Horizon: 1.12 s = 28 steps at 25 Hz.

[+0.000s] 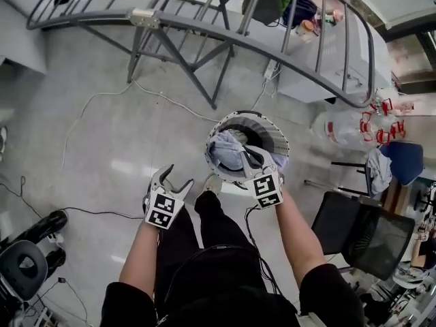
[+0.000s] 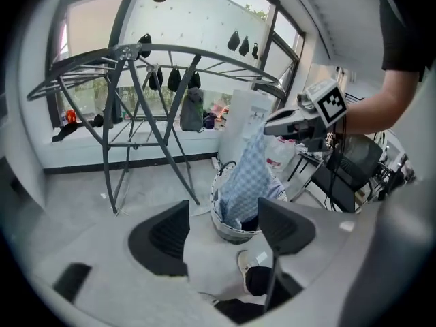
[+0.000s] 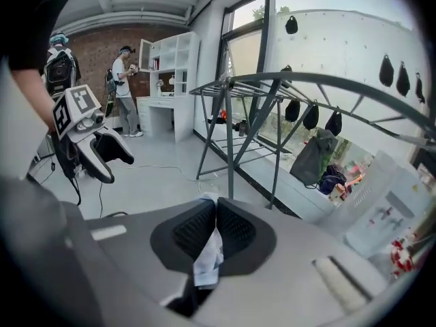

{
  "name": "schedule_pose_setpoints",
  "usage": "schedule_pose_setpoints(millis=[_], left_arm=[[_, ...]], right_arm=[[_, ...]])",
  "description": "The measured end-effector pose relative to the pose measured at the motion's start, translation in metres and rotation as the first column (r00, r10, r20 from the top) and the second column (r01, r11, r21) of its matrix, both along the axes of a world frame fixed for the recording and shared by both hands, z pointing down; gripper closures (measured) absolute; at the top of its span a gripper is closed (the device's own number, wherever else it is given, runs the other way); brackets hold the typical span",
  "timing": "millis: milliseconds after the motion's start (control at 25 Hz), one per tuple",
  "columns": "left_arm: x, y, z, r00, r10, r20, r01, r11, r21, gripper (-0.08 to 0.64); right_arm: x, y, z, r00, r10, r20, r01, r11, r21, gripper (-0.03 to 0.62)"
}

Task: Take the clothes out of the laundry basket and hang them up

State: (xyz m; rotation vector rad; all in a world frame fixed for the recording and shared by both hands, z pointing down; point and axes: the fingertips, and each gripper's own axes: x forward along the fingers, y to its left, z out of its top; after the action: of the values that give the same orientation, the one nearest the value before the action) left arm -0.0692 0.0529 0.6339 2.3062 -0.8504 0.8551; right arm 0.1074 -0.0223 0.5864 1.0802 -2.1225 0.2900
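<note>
Right gripper (image 3: 214, 227) jaws clenched on top of cloth (image 2: 248, 176). Cloth hangs vertical below jaws, tail in basket (image 1: 281, 138). Left gripper (image 1: 176, 177) jaws apart, empty, near basket's left; cloth lies ahead-right of it. Rack (image 1: 204, 29) beyond basket.

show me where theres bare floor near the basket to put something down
The widest bare floor lies left of the basket, between the rack legs and the left gripper, crossed only by a white cable. Right of the basket is crowded with bottles and a chair. The lower left holds a black cable and a wheeled base.
</note>
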Motion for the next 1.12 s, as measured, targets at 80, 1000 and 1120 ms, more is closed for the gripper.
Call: schedule_pose_setpoints(millis=[80,1000,1120], left_arm=[[-0.009,0.001,-0.025,1.000,0.006,0.002,-0.006,1.000,0.021,0.238],[-0.046,-0.010,-0.149,0.995,0.064,-0.082,-0.051,0.988,0.149,0.236],[-0.041,-0.012,-0.143,0.994,0.071,-0.081,-0.058,0.987,0.148,0.235]], right_arm=[[-0.003,-0.001,-0.031,1.000,-0.002,-0.014,0.002,1.000,0.014,0.574],[-0.062,-0.035,-0.376,0.974,-0.070,0.217,-0.016,0.928,0.373,0.574],[-0.078,-0.034,-0.398,0.961,-0.126,0.246,0.021,0.921,0.389,0.574]])
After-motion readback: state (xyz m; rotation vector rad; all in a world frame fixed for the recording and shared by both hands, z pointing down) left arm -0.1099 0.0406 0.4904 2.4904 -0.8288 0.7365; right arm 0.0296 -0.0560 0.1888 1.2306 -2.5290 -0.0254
